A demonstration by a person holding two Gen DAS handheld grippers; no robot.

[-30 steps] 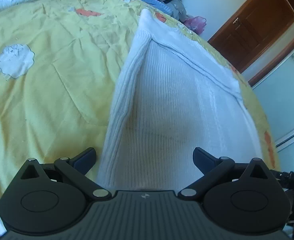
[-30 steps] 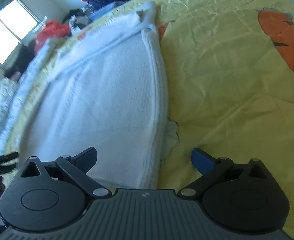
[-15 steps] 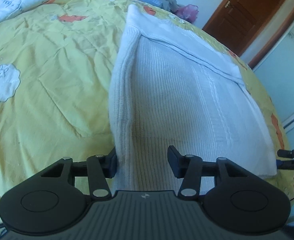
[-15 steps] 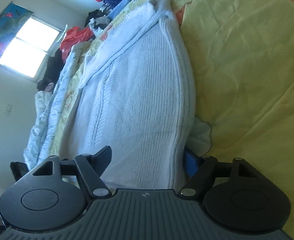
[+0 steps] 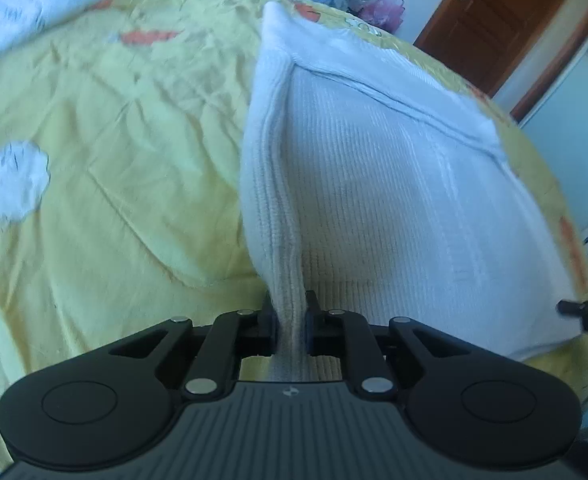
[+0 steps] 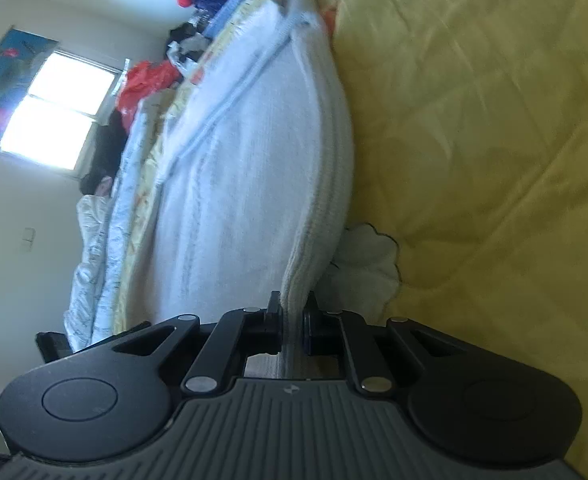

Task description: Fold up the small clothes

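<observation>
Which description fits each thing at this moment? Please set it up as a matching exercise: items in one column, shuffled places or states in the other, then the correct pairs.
Things
1. left gripper
2. right gripper
3. white knit garment
4. wooden door

Places or states
A. lies partly folded on the yellow quilt
B. stands at the far wall, seen in the left wrist view
C. shut on the garment's near corner at its left folded edge
D. shut on the garment's near corner beside the white sheep print

Pairs: 1-C, 2-D, 3-A, 4-B
</observation>
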